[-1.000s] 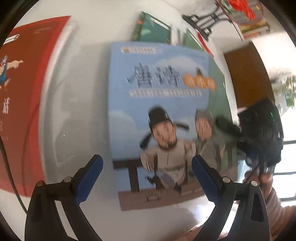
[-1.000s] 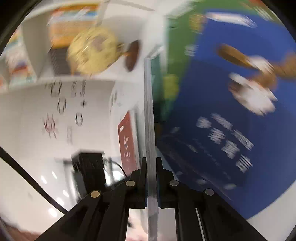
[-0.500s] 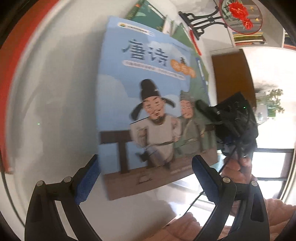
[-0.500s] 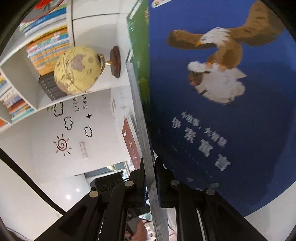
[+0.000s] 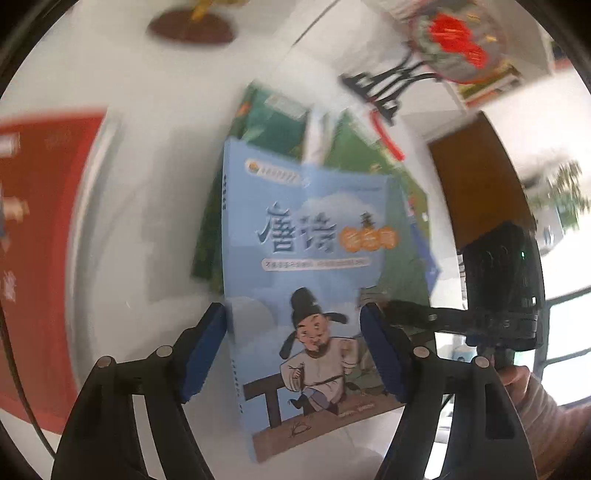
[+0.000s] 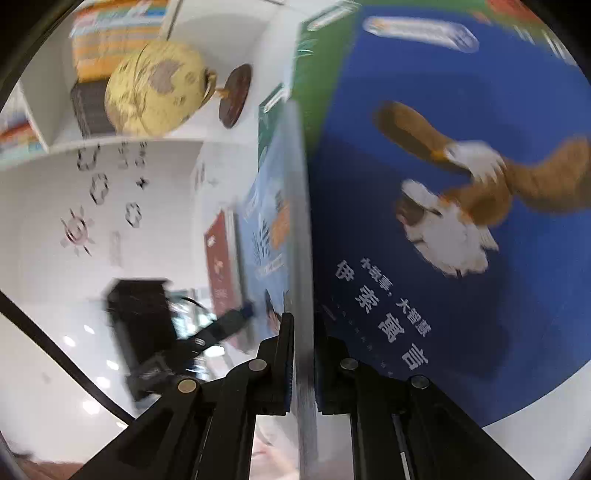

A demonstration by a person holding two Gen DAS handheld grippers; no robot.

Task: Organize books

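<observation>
A light blue book [image 5: 314, 280] with two cartoon men on its cover stands tilted on the white table. My left gripper [image 5: 293, 354] is open, its blue pads on either side of the book's lower part. My right gripper [image 6: 303, 354] is shut on the book's edge [image 6: 300, 229] and shows at the right of the left wrist view [image 5: 498, 295]. A dark blue book [image 6: 443, 240] with an eagle lies to the right. Green books [image 5: 266, 122] lie behind the light blue one.
A red book [image 5: 40, 240] lies at the left. A yellow globe [image 6: 155, 86] on a dark wooden base [image 5: 188, 27] stands at the back. A black stand [image 5: 384, 92] with a red ornament and shelves of books [image 6: 110, 33] are beyond.
The light blue book has been raised more upright and nearer to my left gripper. My left gripper's pads have come closer together around it. The right gripper keeps its hold.
</observation>
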